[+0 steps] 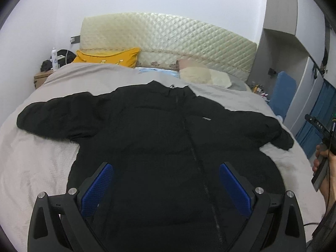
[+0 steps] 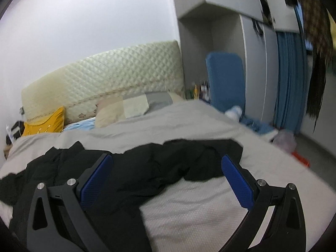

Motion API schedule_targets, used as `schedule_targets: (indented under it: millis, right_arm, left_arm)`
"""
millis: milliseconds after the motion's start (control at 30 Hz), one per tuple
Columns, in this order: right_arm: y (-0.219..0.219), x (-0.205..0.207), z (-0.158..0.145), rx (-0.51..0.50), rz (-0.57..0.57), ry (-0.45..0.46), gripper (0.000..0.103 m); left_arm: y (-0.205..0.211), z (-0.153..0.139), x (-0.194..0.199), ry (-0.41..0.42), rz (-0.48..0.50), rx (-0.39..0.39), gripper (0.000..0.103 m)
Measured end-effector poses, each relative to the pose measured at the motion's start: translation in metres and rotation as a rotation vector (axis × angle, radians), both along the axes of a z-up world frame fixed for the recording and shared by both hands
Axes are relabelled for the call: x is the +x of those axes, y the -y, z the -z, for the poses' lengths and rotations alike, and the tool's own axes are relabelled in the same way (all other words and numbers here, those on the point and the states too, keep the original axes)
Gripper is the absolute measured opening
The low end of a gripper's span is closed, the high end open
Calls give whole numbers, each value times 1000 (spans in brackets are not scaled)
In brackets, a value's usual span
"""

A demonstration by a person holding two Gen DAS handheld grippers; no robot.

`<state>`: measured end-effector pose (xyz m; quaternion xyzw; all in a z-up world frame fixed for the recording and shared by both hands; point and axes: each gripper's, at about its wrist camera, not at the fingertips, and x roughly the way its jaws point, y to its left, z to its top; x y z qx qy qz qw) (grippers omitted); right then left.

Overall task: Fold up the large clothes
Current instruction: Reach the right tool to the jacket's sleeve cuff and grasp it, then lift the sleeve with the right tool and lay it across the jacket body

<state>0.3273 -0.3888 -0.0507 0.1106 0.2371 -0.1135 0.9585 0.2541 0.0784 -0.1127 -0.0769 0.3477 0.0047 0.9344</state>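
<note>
A large black padded jacket point(image 1: 151, 138) lies flat and front up on the grey bedspread point(image 1: 31, 163), zip closed, both sleeves spread out to the sides. My left gripper point(image 1: 166, 166) is open and empty, hovering over the jacket's lower body. My right gripper point(image 2: 167, 159) is open and empty above the jacket's right sleeve point(image 2: 180, 159), whose cuff lies near the right blue pad. In the left wrist view the right gripper's handle point(image 1: 321, 145) and the hand holding it show at the right edge.
The quilted cream headboard point(image 1: 168, 40) stands at the far end with a yellow pillow point(image 1: 109, 57) and beige pillows point(image 1: 201, 74). A nightstand with a bottle point(image 1: 54, 59) is at far left. A blue panel point(image 2: 225, 79), wardrobe and blue curtain point(image 2: 290, 88) stand to the right of the bed.
</note>
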Motion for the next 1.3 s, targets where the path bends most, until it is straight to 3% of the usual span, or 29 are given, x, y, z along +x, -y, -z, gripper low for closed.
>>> schedule_targets:
  millis: [167, 433, 500, 633, 733, 867, 933, 967, 1033, 1133, 1300]
  right_arm:
    - [54, 25, 44, 167, 35, -50, 103]
    - [150, 42, 146, 739, 146, -68, 100]
    - [159, 53, 161, 809, 142, -62, 100]
    - [165, 75, 182, 829, 184, -94, 98]
    - [173, 88, 197, 823, 225, -98, 92]
    - [181, 99, 190, 788, 269, 9, 89]
    - [191, 111, 194, 811, 285, -17, 63]
    - [193, 116, 196, 819, 286, -34, 57]
    - [197, 124, 191, 783, 251, -42, 30]
    - [196, 132, 167, 647, 220, -60, 17]
    - [223, 113, 132, 560, 241, -67, 12]
  left_arm:
    - [-3, 21, 4, -42, -11, -18, 102]
    - [-7, 36, 10, -59, -38, -40, 102]
    - [-11, 39, 12, -61, -49, -47, 102]
    - [-20, 47, 20, -63, -58, -96, 102]
    - [-25, 50, 27, -64, -90, -66, 102]
    - [-31, 58, 38, -73, -115, -62, 102]
    - [-33, 63, 44, -81, -124, -55, 102]
    - [-33, 66, 48, -85, -132, -43, 102]
    - [-34, 70, 54, -90, -142, -3, 102]
    - [-37, 73, 60, -87, -164, 27, 102]
    - [-44, 71, 62, -91, -161, 20, 102]
